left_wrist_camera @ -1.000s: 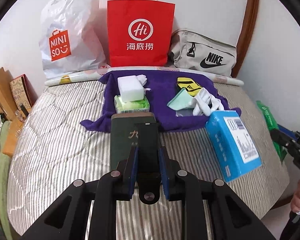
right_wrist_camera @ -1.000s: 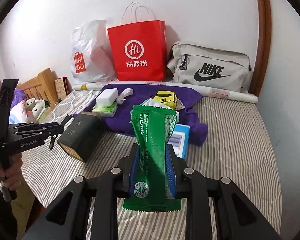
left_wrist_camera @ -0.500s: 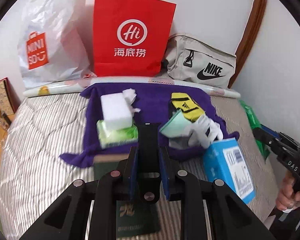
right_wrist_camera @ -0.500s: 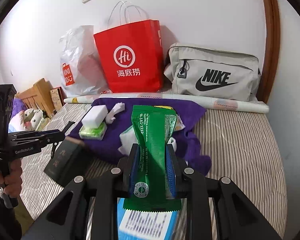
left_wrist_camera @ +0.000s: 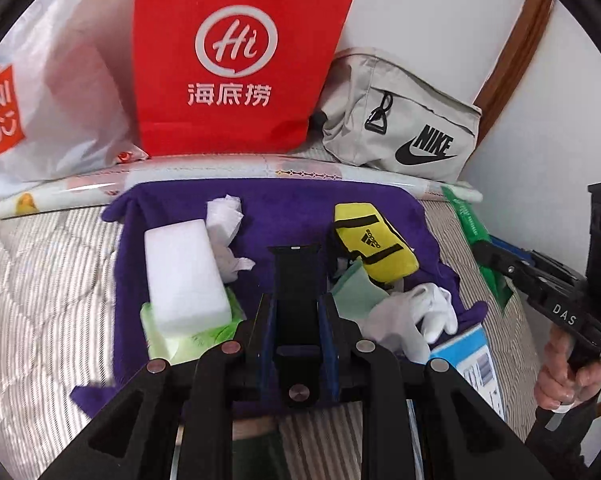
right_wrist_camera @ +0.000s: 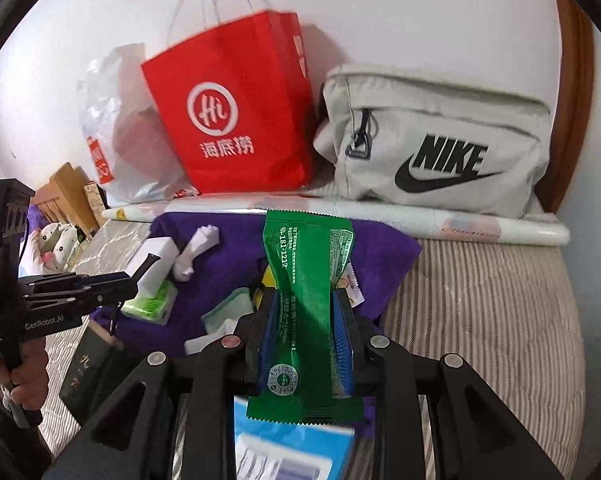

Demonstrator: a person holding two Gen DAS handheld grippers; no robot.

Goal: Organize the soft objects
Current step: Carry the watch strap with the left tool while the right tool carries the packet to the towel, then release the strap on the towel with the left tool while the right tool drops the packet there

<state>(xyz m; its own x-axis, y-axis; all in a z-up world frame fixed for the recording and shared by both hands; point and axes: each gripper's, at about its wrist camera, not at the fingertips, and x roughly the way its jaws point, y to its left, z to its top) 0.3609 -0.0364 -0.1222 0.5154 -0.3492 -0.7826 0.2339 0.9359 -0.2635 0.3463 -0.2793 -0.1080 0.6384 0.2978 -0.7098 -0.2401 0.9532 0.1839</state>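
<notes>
Green sachet pinched upright in my right claw, held over the purple towel on the bed. My left claw is clamped on a dark flat object above the same towel, between white sponge and yellow pouch.

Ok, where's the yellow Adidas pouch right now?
In the left wrist view the yellow Adidas pouch lies on the right part of the purple towel, just beyond the white gloves, in front of the Nike bag.
</notes>
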